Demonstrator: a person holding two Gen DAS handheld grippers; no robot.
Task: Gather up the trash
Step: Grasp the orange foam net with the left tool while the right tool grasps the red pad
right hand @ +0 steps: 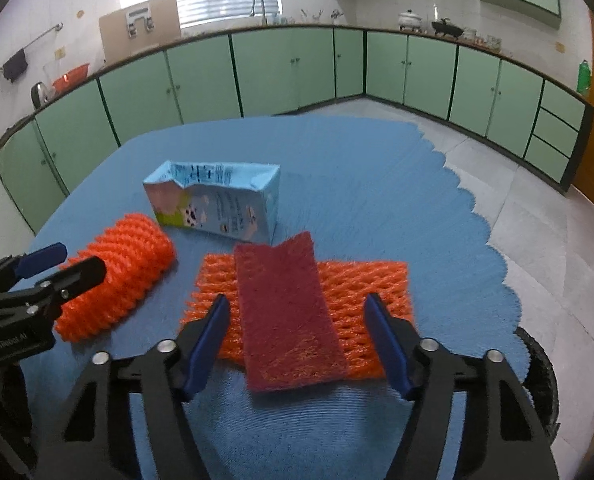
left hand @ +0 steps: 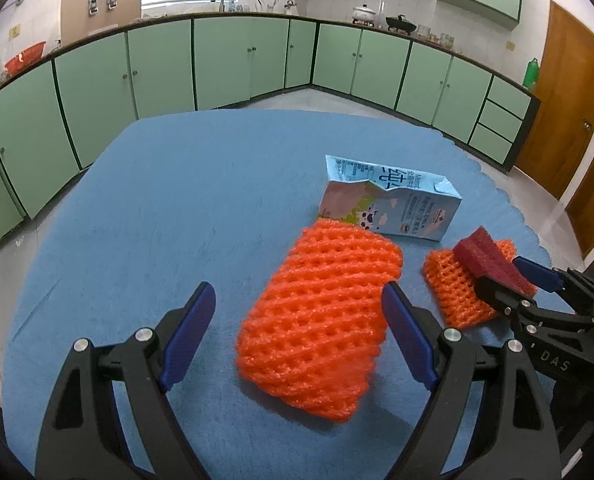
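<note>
A blue cloth (left hand: 169,200) covers the table. A rolled orange foam net (left hand: 317,320) lies on it between the fingers of my left gripper (left hand: 297,296), which stands open; the right pad is close beside the net and the left pad is well clear. A dark red scouring pad (right hand: 289,312) rests on a flatter orange foam net (right hand: 377,284). My right gripper (right hand: 296,300) straddles the pad, open, with gaps on both sides. A crushed light-blue milk carton (right hand: 217,204) lies on its side behind both nets.
Green cabinets (left hand: 225,64) under a dark counter run round the back of the room. A wooden door (left hand: 565,112) is at the right. Tiled floor (right hand: 537,208) lies past the cloth's scalloped edge. A dark round object (right hand: 537,364) shows low beside the table's right edge.
</note>
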